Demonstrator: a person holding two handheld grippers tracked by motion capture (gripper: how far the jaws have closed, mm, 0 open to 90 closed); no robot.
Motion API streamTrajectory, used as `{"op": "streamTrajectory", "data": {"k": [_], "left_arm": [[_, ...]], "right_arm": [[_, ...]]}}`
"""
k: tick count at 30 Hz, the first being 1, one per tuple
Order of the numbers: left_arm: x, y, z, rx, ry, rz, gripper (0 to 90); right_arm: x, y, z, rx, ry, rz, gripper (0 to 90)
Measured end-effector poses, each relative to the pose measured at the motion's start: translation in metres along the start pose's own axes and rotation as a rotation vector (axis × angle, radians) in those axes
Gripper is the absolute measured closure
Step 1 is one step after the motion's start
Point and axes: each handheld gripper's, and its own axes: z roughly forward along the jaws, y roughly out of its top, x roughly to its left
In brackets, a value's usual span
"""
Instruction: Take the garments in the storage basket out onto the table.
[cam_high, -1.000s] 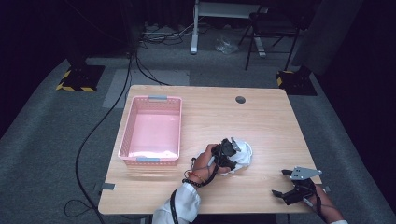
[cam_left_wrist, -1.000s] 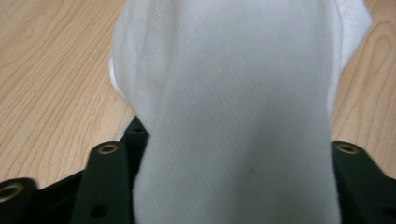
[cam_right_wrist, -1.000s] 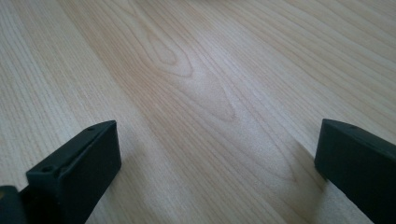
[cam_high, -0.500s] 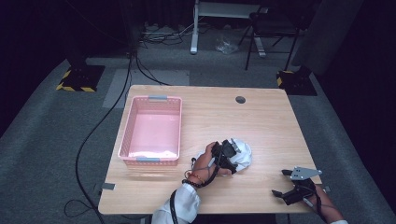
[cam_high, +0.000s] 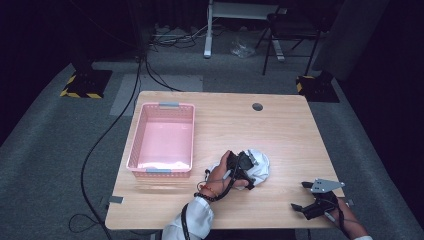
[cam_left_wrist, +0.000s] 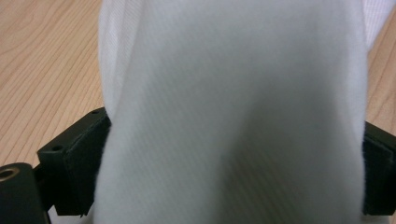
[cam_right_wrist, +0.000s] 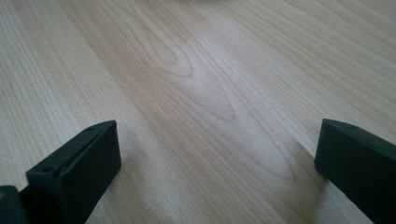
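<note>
Left hand-held gripper (cam_high: 250, 169) clamped on the white cloth (cam_high: 259, 165), jaws set wide either side of a thick bunch of fabric (cam_left_wrist: 233, 116) in the left gripper view, cloth pressed between them from edge to edge. Barely shifted against half a second and a second ago: same spot on the tabletop (cam_high: 280, 130), just right of the pink basket (cam_high: 162, 137), with perhaps a slight tuck of the cloth further into the grip. Taken to mean a grasp settled and a lift not yet begun; cloth bundled on the wood, near the front middle of the tabletop, apart from the basket.

Right hand-held gripper (cam_high: 307, 199) parked at the front right corner, same place as in both earlier pictures, jaws spread apart over bare wood grain (cam_right_wrist: 196, 93), nothing between them. Idle by the look of it.

Likely next: cloth carried left and dropped into the basket, though that is a guess from the layout.

Counted: one white cloth; one pink basket, nothing visible inside; two hand-held grippers, one busy, one waiting; one small dark cable hole (cam_high: 257, 106) near the far edge of the tabletop; one tabletop.
</note>
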Motion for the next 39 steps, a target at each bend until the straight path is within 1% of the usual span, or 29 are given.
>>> {"op": "streamTrajectory", "data": {"k": [8, 9, 10, 13, 17, 19, 20, 24, 27, 31, 33, 35, 38, 39], "left_arm": [[-0.002, 0.001, -0.002, 0.012, 0.003, 0.01, 4.5], [-0.004, 0.0, -0.004, 0.013, -0.002, 0.021, 4.4], [-0.004, 0.0, -0.004, 0.013, -0.002, 0.021, 4.5], [-0.007, 0.0, -0.009, 0.018, -0.004, 0.049, 4.4], [-0.01, -0.003, -0.019, 0.018, -0.006, 0.077, 4.4], [-0.01, -0.005, -0.025, 0.01, 0.001, 0.089, 4.3], [-0.01, -0.007, -0.029, 0.005, -0.003, 0.094, 4.3], [-0.012, -0.013, -0.042, 0.004, 0.013, 0.131, 3.5], [-0.014, -0.018, -0.051, 0.004, 0.023, 0.149, 3.6], [-0.015, -0.026, -0.062, 0.014, 0.042, 0.181, 3.6], [-0.015, -0.031, -0.068, 0.015, 0.058, 0.186, 3.6], [-0.015, -0.035, -0.074, 0.015, 0.058, 0.193, 3.1], [-0.016, -0.042, -0.079, 0.012, 0.07, 0.197, 3.1], [-0.016, -0.044, -0.081, 0.011, 0.072, 0.192, 3.1]], "right_arm": [[0.0, 0.0, 0.0, 0.0, 0.0, 0.0, 0.4], [0.0, 0.0, 0.0, 0.0, -0.001, 0.0, 0.4], [0.0, 0.0, 0.0, 0.0, -0.001, 0.0, 0.4], [0.0, 0.0, 0.0, 0.0, 0.0, 0.0, 0.4], [0.0, 0.0, 0.0, 0.0, -0.001, 0.001, 0.4], [0.0, 0.0, 0.0, 0.0, -0.001, 0.002, 0.4], [0.0, 0.0, 0.0, 0.0, -0.001, 0.002, 0.4], [0.0, 0.0, 0.0, 0.0, -0.001, 0.001, 0.4], [0.0, 0.0, 0.0, 0.001, -0.001, 0.002, 0.4], [0.0, 0.0, 0.0, 0.001, -0.001, 0.002, 0.3], [0.0, 0.0, 0.0, 0.001, 0.0, 0.002, 0.3], [0.0, 0.0, 0.0, 0.001, 0.0, 0.002, 0.3], [0.0, 0.0, 0.0, 0.001, 0.0, 0.003, 0.3], [0.0, 0.0, 0.0, 0.001, -0.001, 0.003, 0.3]]}}
